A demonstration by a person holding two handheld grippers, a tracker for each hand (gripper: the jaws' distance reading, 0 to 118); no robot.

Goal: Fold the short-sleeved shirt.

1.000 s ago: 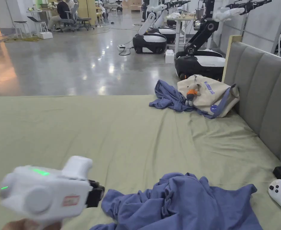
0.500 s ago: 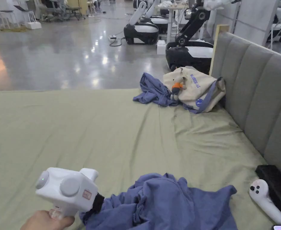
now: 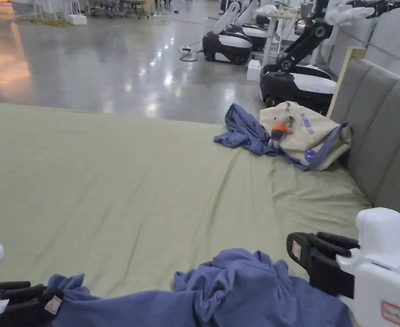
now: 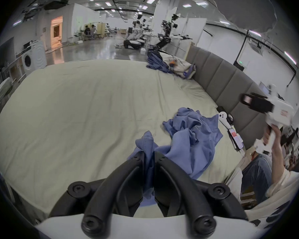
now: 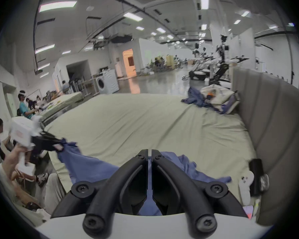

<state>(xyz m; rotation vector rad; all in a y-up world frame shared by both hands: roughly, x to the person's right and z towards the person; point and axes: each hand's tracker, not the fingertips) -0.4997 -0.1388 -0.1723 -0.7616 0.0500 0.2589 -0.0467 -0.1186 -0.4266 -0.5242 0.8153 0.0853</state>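
Green-sheeted bed is being covered at 6 o'clock by a crumpled blue short-sleeved shirt, its edge being pinched by the left gripper; the right gripper, jaws closed and empty, is being held above it.

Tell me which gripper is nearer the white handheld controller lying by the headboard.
Right. The right gripper hangs above the blue shirt near the headboard side, close to the controller. The left gripper grips the shirt's far edge, across the garment from it.
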